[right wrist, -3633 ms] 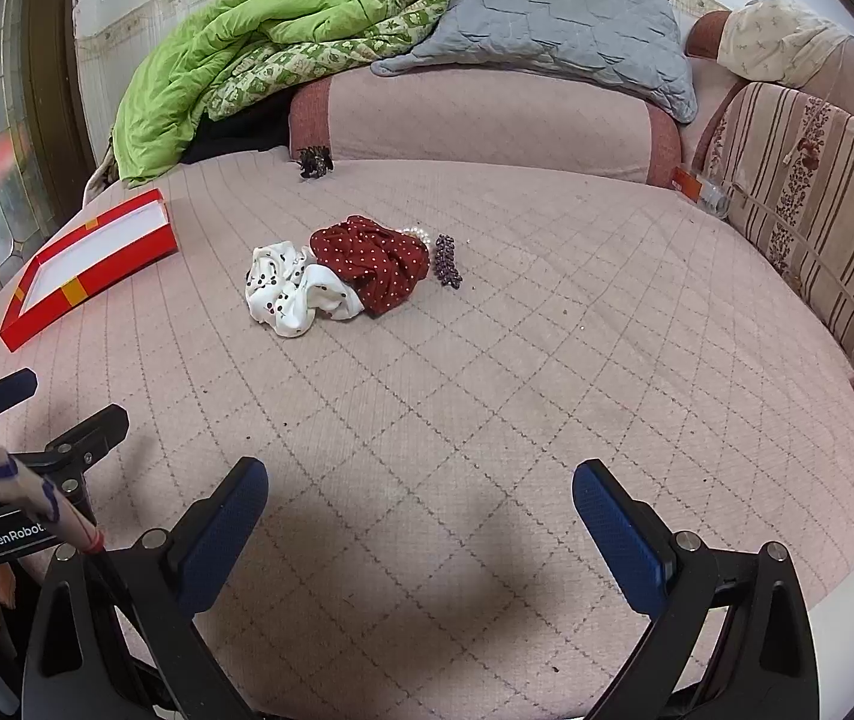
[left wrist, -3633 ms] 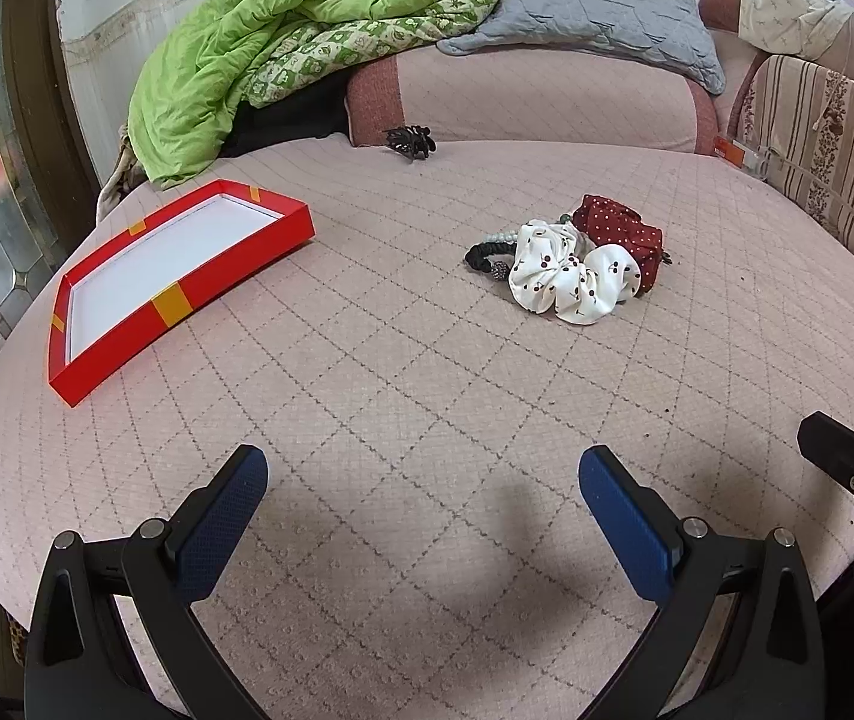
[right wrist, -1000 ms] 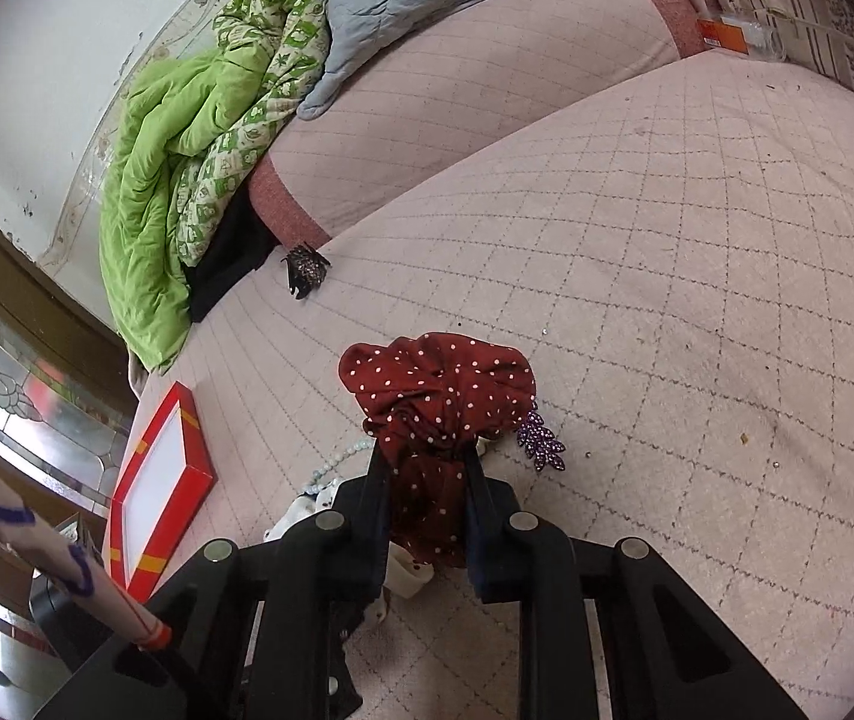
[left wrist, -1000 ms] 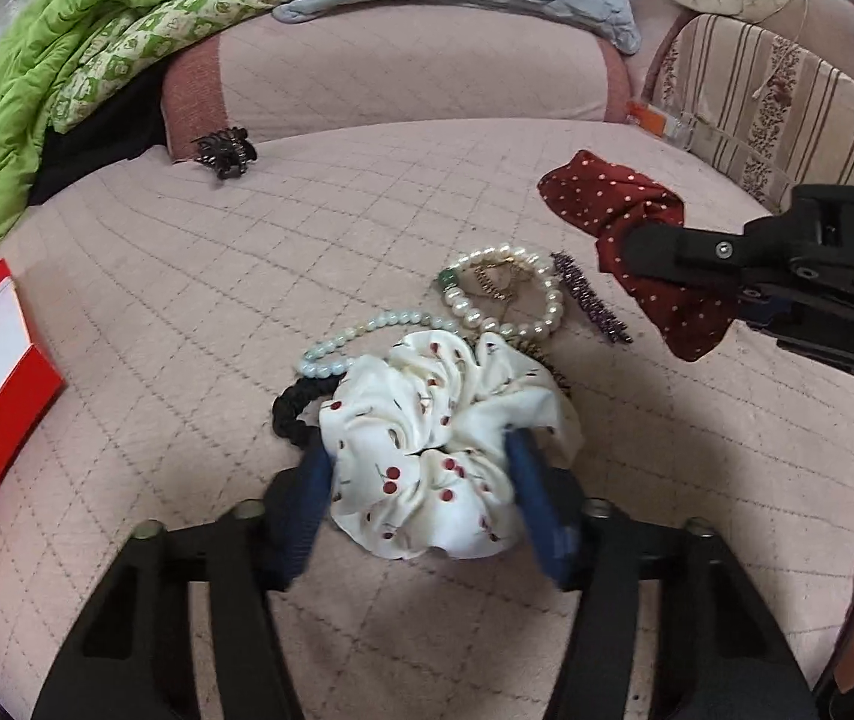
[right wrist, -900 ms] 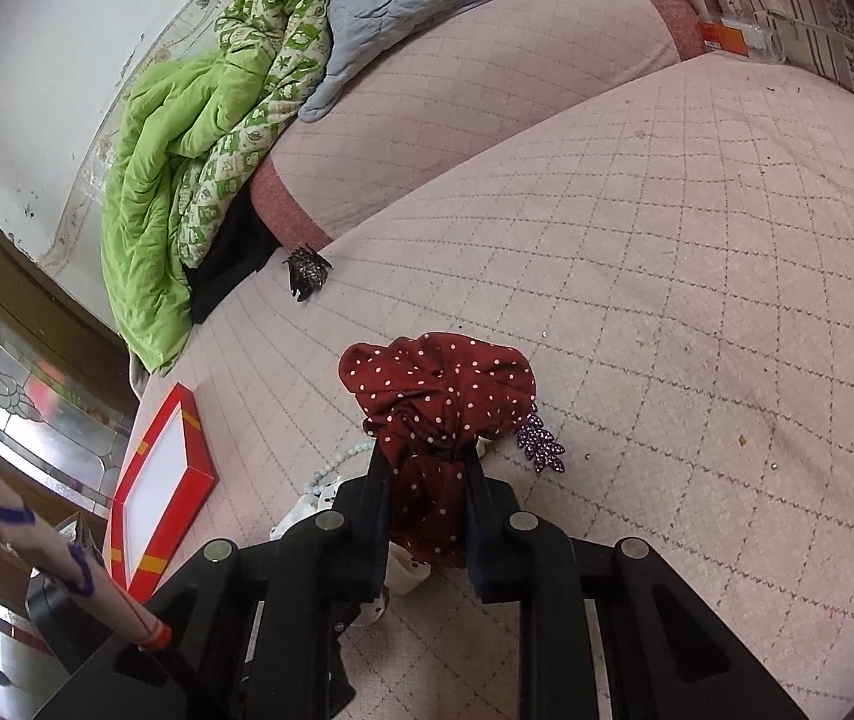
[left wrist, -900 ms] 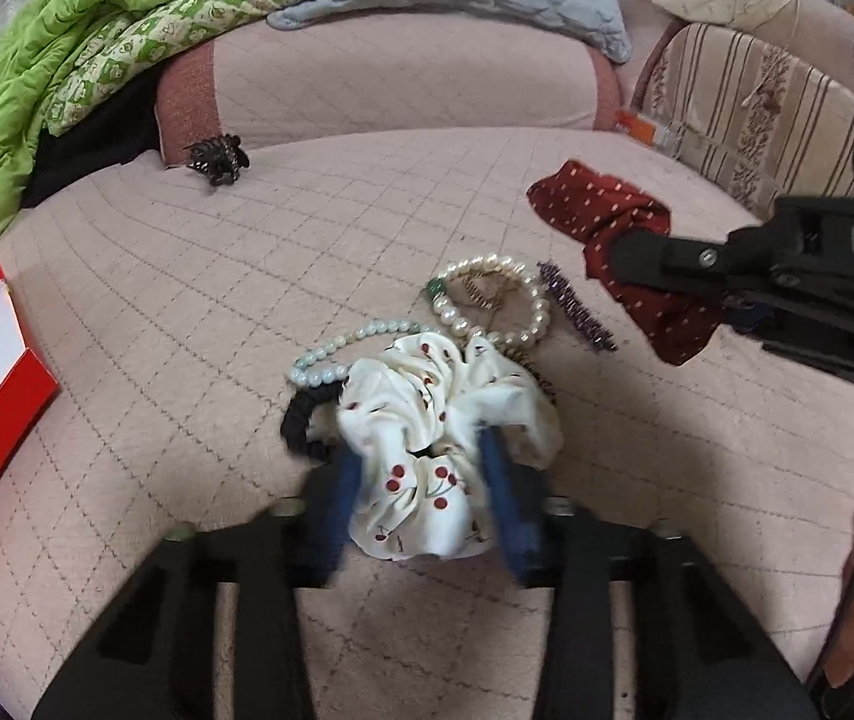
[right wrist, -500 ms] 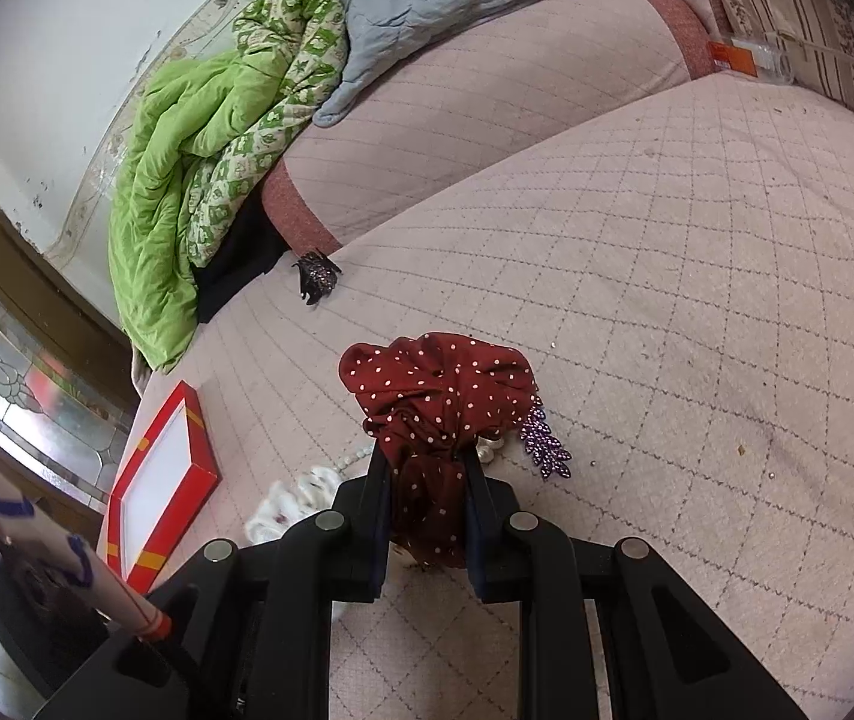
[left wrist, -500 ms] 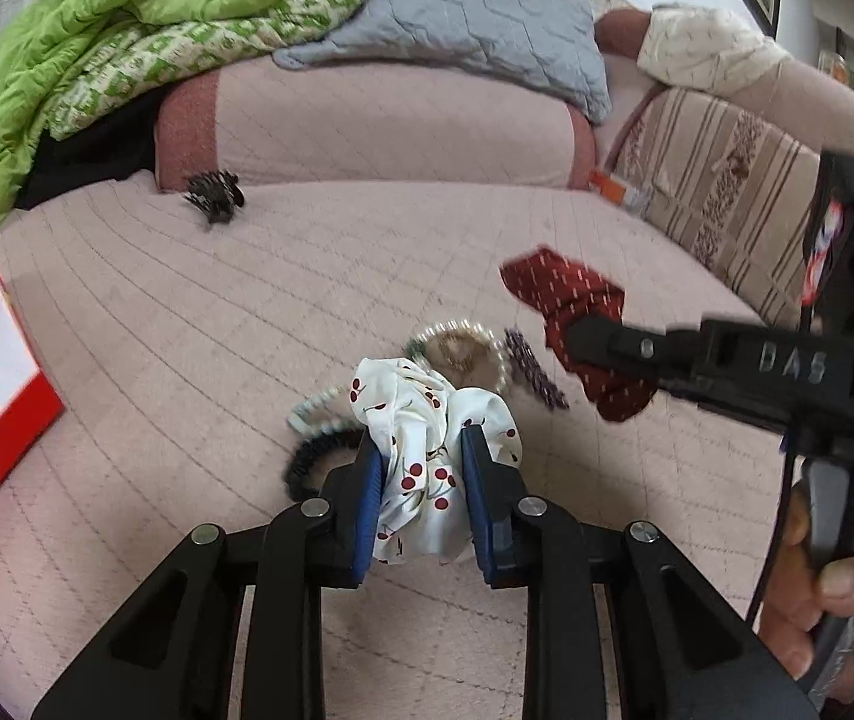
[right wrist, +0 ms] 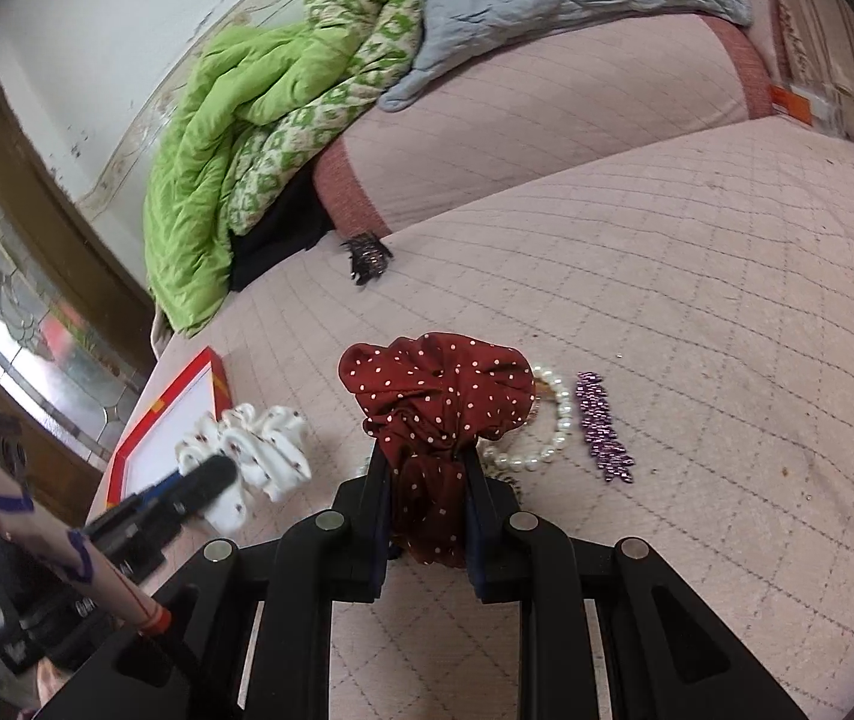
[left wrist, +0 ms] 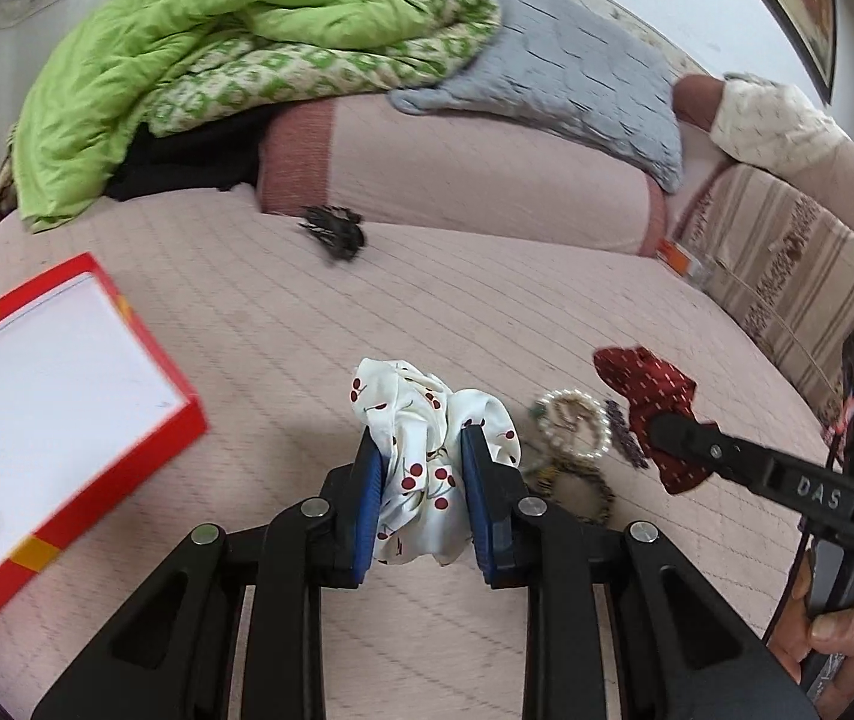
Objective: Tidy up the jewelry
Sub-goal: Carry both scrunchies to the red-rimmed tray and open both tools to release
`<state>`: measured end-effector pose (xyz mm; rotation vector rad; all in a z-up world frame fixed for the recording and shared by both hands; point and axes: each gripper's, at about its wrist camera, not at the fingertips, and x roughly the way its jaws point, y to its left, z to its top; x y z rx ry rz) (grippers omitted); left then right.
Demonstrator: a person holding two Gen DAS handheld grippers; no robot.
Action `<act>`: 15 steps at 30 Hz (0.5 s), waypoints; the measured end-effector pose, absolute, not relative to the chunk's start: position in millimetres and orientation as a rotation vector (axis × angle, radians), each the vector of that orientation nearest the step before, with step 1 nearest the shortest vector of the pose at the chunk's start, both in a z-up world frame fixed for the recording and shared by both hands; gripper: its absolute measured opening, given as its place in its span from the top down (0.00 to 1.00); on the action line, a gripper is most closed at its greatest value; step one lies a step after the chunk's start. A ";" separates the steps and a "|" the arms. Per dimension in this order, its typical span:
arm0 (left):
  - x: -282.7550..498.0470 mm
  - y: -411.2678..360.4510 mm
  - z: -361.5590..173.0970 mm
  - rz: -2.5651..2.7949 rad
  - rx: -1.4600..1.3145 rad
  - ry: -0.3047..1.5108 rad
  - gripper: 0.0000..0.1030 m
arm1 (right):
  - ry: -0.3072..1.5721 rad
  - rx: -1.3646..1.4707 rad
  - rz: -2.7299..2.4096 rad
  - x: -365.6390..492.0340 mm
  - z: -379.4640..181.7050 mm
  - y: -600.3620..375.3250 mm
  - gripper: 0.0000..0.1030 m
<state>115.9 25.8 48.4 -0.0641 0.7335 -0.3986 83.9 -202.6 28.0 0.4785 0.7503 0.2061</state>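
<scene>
My left gripper is shut on a white scrunchie with red cherries, held above the pink quilted bed. The red tray with a white floor lies to its left. My right gripper is shut on a dark red polka-dot scrunchie, also lifted; it shows in the left wrist view as well. On the bed under them lie a pearl bracelet, a purple beaded piece and a dark patterned band.
A black claw hair clip lies by the long pink bolster. A green quilt and grey pillow are piled behind. A striped cushion stands at the right. A person's hand grips the right tool.
My left gripper closed on the white scrunchie and lifted it off the pile, swinging left so the red tray came into view. The right gripper rose slightly, still holding the red scrunchie.
</scene>
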 end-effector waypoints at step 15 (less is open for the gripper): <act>141.4 157.7 64.6 -0.147 -0.166 0.694 0.76 | 0.787 0.423 0.418 111.6 50.7 -100.4 0.79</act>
